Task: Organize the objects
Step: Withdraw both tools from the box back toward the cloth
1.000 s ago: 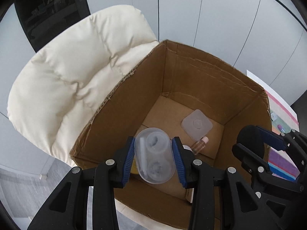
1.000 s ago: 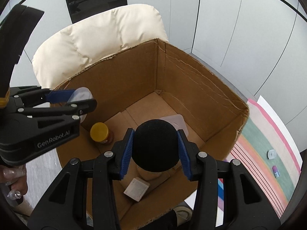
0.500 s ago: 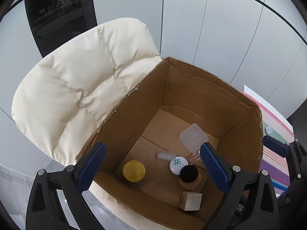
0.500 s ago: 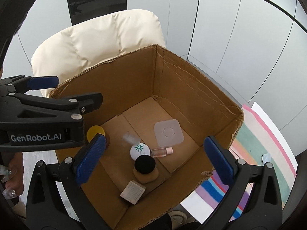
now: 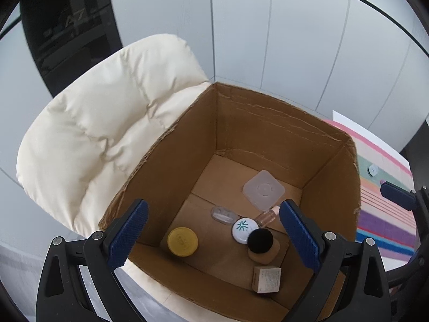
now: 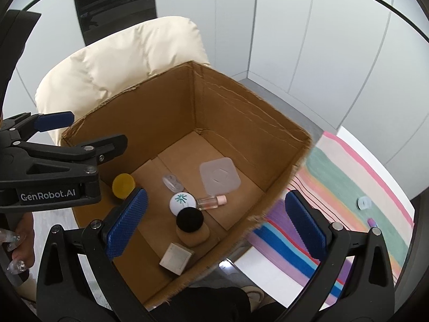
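An open cardboard box (image 5: pixel 187 145) holds a yellow-lidded jar (image 5: pixel 182 241), a clear case (image 5: pixel 224 214), a white round compact (image 5: pixel 243 230), a black sponge on a tan base (image 5: pixel 260 241), a pink-capped small bottle (image 5: pixel 268 214), a translucent square lid (image 5: pixel 263 189) and a small carton (image 5: pixel 266 279). My left gripper (image 5: pixel 213 204) hangs open above the box with nothing between its fingers. My right gripper (image 6: pixel 216 193) is open and bare too, over the box's near right corner (image 6: pixel 257 220). In the right wrist view the left gripper (image 6: pixel 96 128) stands at the left.
The box rests on a cream padded chair (image 5: pixel 107 134). A striped mat (image 6: pixel 348 187) lies to the right, with a small round clear piece (image 6: pixel 364 203) and a tiny purple item (image 6: pixel 372 222) on it. A person's hand (image 6: pixel 16 241) grips the left tool.
Both grippers went from shut to wide open. The clear case left the left gripper and the black sponge left the right one; both now lie in the box. The grippers drew back a little.
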Action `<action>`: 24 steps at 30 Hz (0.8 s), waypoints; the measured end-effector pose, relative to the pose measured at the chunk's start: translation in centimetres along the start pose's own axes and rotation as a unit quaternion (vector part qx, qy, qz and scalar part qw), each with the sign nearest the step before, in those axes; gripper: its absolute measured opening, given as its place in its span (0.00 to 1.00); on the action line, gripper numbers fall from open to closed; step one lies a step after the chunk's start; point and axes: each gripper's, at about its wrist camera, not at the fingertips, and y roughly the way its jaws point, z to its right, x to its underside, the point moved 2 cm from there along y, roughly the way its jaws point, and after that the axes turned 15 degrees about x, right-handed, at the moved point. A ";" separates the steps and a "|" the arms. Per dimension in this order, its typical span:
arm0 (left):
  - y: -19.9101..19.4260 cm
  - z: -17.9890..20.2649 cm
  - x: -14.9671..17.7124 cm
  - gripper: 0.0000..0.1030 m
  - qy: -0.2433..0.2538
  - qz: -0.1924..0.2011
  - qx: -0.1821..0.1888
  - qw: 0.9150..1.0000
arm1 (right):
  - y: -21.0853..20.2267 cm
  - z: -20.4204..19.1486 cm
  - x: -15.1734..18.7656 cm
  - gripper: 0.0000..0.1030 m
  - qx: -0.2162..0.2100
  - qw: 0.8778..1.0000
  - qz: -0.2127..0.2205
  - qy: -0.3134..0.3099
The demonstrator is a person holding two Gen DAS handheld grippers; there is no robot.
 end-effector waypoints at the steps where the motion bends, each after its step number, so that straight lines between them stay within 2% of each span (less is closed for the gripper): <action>1: 0.0 0.4 0.0 0.96 0.003 -0.001 0.006 1.000 | -0.1 0.4 0.2 1.00 0.003 1.000 -0.002 0.005; 7: 0.2 4.1 -0.7 0.96 0.032 0.001 0.037 0.999 | -0.4 3.8 2.1 1.00 0.026 0.999 -0.017 0.034; 12: 1.1 8.7 -1.4 0.96 0.065 -0.001 0.066 0.996 | -0.9 7.8 4.0 1.00 0.054 0.996 -0.032 0.065; 17: 2.4 14.8 -1.5 0.96 0.102 -0.016 0.101 0.990 | -1.9 13.0 6.4 1.00 0.093 0.989 -0.041 0.103; 24: 4.2 22.9 -0.7 0.96 0.161 -0.034 0.130 0.978 | -3.7 20.5 10.7 1.00 0.127 0.975 -0.052 0.173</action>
